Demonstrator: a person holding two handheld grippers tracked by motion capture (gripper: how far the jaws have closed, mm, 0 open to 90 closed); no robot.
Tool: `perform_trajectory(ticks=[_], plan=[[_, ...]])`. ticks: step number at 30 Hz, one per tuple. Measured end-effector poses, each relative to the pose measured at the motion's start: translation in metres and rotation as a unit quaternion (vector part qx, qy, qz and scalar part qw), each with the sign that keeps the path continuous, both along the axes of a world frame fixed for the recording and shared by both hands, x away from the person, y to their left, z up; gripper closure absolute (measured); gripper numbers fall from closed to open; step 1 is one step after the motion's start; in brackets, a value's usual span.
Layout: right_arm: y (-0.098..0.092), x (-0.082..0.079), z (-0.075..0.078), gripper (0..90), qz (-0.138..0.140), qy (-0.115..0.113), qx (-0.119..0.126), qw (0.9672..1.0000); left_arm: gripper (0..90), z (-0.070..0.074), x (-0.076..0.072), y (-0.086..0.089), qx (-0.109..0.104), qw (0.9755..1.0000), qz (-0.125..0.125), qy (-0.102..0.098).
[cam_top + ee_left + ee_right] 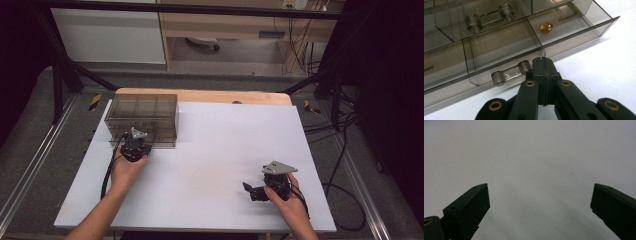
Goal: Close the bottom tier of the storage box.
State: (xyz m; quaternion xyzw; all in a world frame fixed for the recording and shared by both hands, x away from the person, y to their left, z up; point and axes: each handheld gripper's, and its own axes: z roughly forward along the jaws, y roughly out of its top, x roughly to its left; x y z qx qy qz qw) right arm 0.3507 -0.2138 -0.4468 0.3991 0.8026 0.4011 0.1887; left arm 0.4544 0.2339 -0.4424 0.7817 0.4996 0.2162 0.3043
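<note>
In the high view, a smoky translucent drawer box [144, 119] sits at the upper left of the white surface [215, 165], its back edge near the wooden strip along the far side. Directly below it in the frame, the left claw [135, 142] points up at the box front, held by a hand that enters from the lower left.

In the left claw's own view, the box spreads across the upper half of the frame, its drawers stacked in rows. A clear bar handle [510, 73] (two stubby posts joined by a bar) juts from the lower drawer [504, 53] at centre frame, and that drawer stands a little forward of its neighbours. The left claw [543, 65] is clenched, its two black jaws pressed flat together with nothing between them; the tip sits just beside the right post of that handle, and I cannot tell whether it touches. To the upper right, a small gold-coloured trinket [546, 27] lies inside another compartment.

Further right in the high view, the right claw [252, 190] rests low over the bare surface at the lower right, pointing toward frame left, well apart from the box. In its own view, the jaws stand wide apart, released, with plain white surface [531, 162] between them.
</note>
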Motion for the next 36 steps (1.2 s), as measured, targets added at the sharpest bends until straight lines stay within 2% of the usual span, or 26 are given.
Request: perform_trajectory(ticks=[20,28,36], plan=[[0.0,0.0,0.0,2.8,0.0,-0.001,0.001,1.0,90.0,0.002,0.008,-0.001,0.003,1.0,0.002,-0.002],[-0.001,0.0,0.0,2.8,0.0,0.0,0.001,1.0,90.0,0.006,0.013,-0.003,0.017,0.9998,0.004,-0.007],[-0.002,0.0,0.0,2.8,0.0,-0.001,0.001,1.0,90.0,0.001,0.021,-0.006,0.023,0.9997,0.01,-0.009]])
